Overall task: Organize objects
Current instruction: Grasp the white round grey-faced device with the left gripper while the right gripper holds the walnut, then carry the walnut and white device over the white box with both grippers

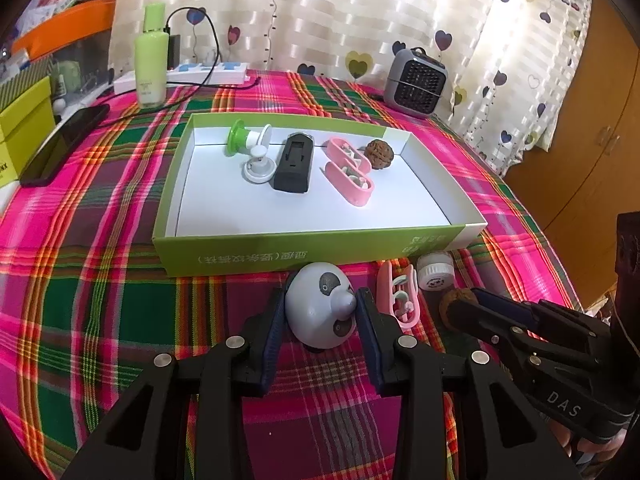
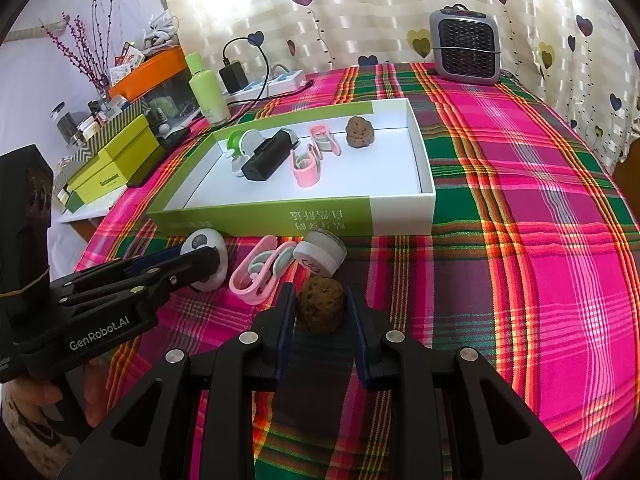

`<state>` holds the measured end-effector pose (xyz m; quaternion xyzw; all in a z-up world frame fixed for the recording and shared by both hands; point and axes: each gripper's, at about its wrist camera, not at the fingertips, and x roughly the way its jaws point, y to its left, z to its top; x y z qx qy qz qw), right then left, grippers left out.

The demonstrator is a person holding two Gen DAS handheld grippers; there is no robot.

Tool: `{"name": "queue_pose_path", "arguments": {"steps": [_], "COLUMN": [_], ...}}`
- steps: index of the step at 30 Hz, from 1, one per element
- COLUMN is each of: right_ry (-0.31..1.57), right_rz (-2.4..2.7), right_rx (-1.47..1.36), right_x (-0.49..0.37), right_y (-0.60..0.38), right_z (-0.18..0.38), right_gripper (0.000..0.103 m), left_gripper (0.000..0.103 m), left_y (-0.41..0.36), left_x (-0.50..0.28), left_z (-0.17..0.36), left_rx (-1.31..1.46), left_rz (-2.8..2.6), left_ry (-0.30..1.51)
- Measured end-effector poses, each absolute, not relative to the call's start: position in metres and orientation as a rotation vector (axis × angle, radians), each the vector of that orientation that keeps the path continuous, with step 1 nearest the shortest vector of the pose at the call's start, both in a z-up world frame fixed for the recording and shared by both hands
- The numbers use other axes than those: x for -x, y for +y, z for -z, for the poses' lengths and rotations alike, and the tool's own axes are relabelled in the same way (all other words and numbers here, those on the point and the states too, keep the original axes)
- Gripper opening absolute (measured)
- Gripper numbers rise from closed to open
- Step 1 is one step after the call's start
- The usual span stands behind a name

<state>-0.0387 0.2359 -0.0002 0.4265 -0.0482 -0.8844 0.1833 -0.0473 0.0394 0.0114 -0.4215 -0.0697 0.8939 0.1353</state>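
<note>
A green-and-white box (image 1: 280, 248) (image 2: 400, 216) sits on the plaid cloth. It holds a green-white suction piece (image 1: 244, 140), a black case (image 1: 294, 164), two pink clips (image 1: 348, 172) and a brown walnut (image 1: 380, 153). In front of it lie a white panda-face dome (image 1: 320, 312) (image 2: 206, 248), a pink clip (image 1: 400, 296) (image 2: 260, 272), a white jar (image 1: 434, 276) (image 2: 320, 256) and a second walnut (image 2: 320, 310). My left gripper (image 1: 320, 316) is shut on the dome. My right gripper (image 2: 320, 312) is shut on the walnut.
A grey mini heater (image 1: 416, 78) (image 2: 466, 46) stands at the back right. A green bottle (image 1: 152, 60), a power strip (image 1: 208, 74) with a cable and a black phone (image 1: 64, 144) lie back left. Yellow-green boxes (image 2: 116, 160) stand off the left edge.
</note>
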Motion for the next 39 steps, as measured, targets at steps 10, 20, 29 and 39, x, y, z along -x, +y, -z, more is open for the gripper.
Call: {"name": "queue_pose_path", "arguments": {"steps": [10,20,29,39], "right_ry": [-0.139,-0.139,-0.122,-0.107], "right_rz": [2.481,2.481,2.482,2.493], "right_rx": [-1.199,-1.175,-1.165,-1.093], "right_x": [0.037,0.035,0.034,0.036], "right_y": [0.232,0.228,0.225,0.216], "right_z": [-0.001,-0.005,-0.010,-0.028], "right_gripper": [0.027,0.027,0.027,0.027], "left_gripper": [0.033,0.033,0.033,0.033], "left_y": [0.039,0.036,0.034,0.029], "left_x": [0.040,0.034,0.029,0.028], "left_z": [-0.015,-0.018,-0.022,-0.042], "left_rx": [1.206,1.183,1.161,1.091], "left_rz": [-2.631,-2.641,-2.653,-2.684], "left_ry": [-0.157,-0.137,-0.122,-0.112]}}
